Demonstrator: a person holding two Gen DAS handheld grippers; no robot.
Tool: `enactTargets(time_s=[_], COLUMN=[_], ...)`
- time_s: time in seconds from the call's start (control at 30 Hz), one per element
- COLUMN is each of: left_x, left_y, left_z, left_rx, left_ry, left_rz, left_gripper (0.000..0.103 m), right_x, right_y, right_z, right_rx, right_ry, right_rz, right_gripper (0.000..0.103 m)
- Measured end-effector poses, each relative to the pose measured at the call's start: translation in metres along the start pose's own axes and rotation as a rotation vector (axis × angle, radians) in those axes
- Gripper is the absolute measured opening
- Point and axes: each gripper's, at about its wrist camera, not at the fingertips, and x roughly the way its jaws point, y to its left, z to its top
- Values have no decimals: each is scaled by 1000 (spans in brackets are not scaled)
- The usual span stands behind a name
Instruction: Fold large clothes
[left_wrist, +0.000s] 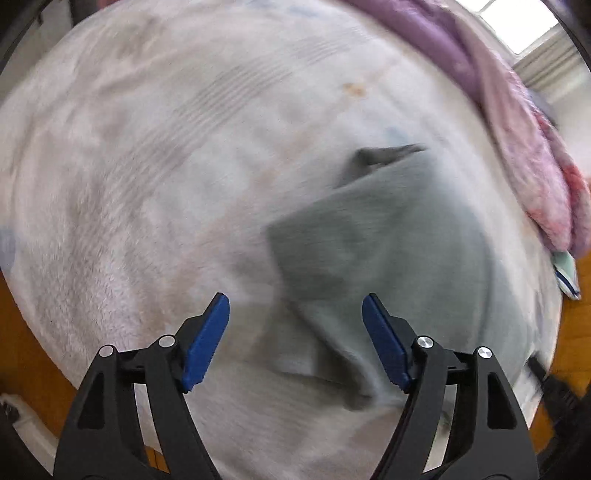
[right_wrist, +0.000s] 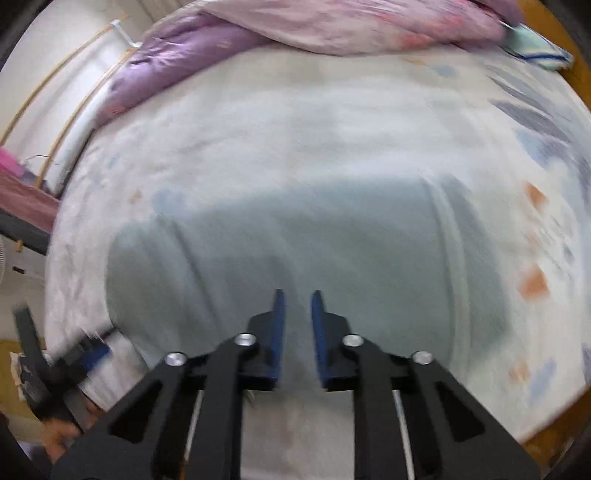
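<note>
Right, left wrist view first: the left gripper (left_wrist: 295, 339) hangs over the bed (left_wrist: 147, 166) with its two blue fingers (left_wrist: 207, 339) spread wide and nothing between them. One pale grey-green garment (left_wrist: 388, 236) lies on the bed's white patterned cover just ahead of the fingertips, one corner folded back over itself to show a darker face. It's all smeared by motion blur, so I can't tell what kind of garment it is. One pink and purple quilt (left_wrist: 509, 122) is heaped along the far edge.

Over to the right wrist view: the right gripper (right_wrist: 297, 332) has its two fingers (right_wrist: 279, 332) drawn close, a narrow gap left between them, gripping nothing. The same single garment (right_wrist: 295, 240) spreads broad and flat across the bed (right_wrist: 295, 122) under and beyond them. The quilt (right_wrist: 295, 26) is bunched at the far side. Low on the left, the other gripper (right_wrist: 74, 362) shows, blurred, at the garment's edge.
</note>
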Motion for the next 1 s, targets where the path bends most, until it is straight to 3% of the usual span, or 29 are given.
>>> enactTargets(time_s=[0.1, 0.23, 0.4, 0.57, 0.73, 0.8, 0.87, 0.97, 1.0], left_x=[19, 31, 30, 20, 19, 17, 19, 14, 8], left_y=[8, 5, 1, 21, 20, 20, 9, -3, -3], left_z=[-4, -13, -29, -39, -40, -38, -33, -34, -32], left_rx=[-13, 15, 36, 0, 23, 29, 43, 77, 58], left_ry=[68, 82, 64, 97, 100, 98, 115, 103, 96], left_rz=[-30, -44, -44, -93, -86, -101, -152, -150, -160], left_gripper=[76, 78, 78, 75, 58, 42, 13, 9, 9], right_x=[39, 101, 78, 61, 83, 83, 80, 68, 62], right_y=[24, 21, 0, 8, -2, -1, -3, 2, 5], right_z=[25, 24, 8, -44, -46, -48, -49, -54, -53], right_rx=[-51, -44, 42, -24, 8, -1, -4, -53, -70], right_ry=[-11, 76, 86, 153, 170, 162, 147, 131, 122], right_rz=[2, -41, 9, 5, 18, 19, 36, 43, 45], right_gripper=[9, 9, 9, 9, 7, 7, 7, 10, 15])
